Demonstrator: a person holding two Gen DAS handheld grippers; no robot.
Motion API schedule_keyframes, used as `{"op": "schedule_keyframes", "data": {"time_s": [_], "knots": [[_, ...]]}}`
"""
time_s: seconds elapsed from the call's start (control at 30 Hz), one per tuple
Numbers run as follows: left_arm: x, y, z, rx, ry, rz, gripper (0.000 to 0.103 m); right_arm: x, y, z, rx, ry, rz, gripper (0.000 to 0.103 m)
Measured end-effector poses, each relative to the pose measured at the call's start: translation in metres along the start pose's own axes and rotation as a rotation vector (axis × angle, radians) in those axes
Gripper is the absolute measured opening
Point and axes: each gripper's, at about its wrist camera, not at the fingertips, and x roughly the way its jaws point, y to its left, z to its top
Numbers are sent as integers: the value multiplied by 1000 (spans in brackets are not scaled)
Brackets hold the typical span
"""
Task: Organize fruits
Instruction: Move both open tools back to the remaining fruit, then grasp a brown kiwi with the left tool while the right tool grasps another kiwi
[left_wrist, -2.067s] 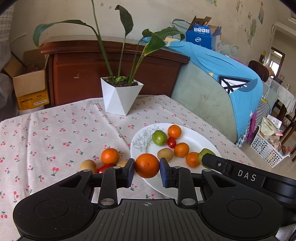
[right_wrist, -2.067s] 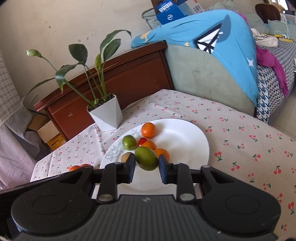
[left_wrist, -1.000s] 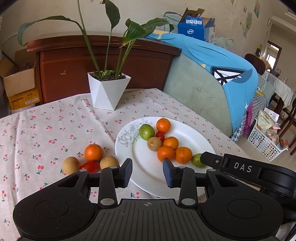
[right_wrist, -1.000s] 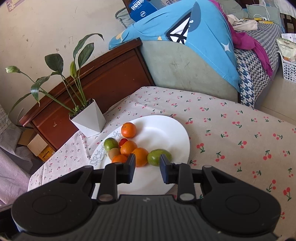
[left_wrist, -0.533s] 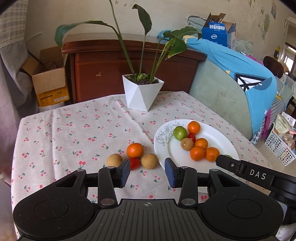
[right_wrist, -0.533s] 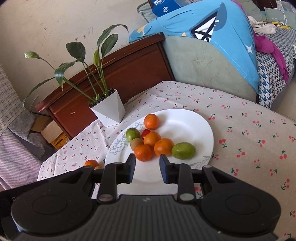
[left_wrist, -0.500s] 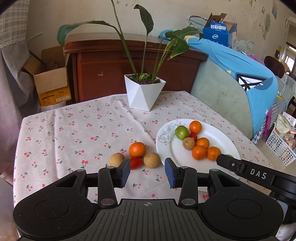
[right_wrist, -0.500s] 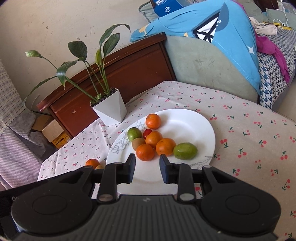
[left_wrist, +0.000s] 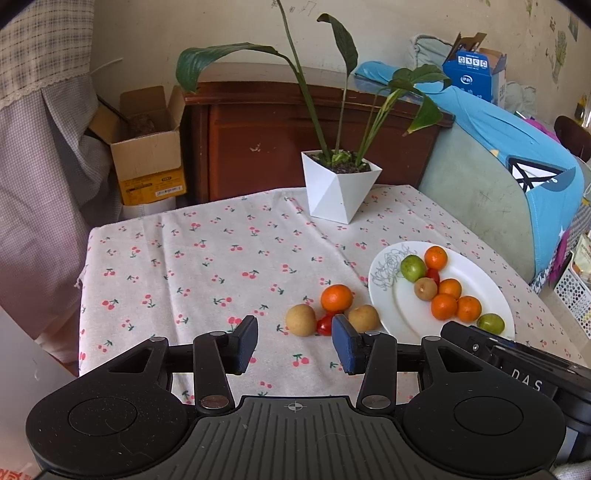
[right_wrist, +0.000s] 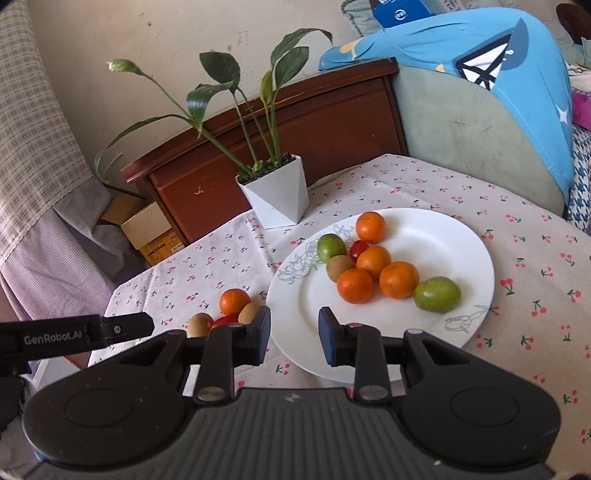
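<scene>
On the cherry-print worktop: round white plate carrying four oranges, two green fruits, one brown fruit, one small red tomato. Just left of the plate rim: loose orange, two round tan fruits, small red tomato, clustered. Left tongs wide, empty, near that cluster. Right tongs apart, empty, over plate's near rim.

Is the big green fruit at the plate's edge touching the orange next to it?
Touching. In the right wrist view the green fruit presses against the neighbouring orange on the white plate, with no strip of plate showing between them.
</scene>
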Motion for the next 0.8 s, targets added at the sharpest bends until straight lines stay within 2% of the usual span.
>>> {"op": "schedule_keyframes", "data": {"time_s": [0.23,0.63,0.8], "knots": [[23,12,-1,-69,2,-12,43,18,21,-6,-105,20,40,30],[55,21,-3,-121,16,-68,41,42,35,-7,-205,19,12,30],[63,24,-4,-138,22,-96,39,49,46,-10,-293,8,-9,30]]}}
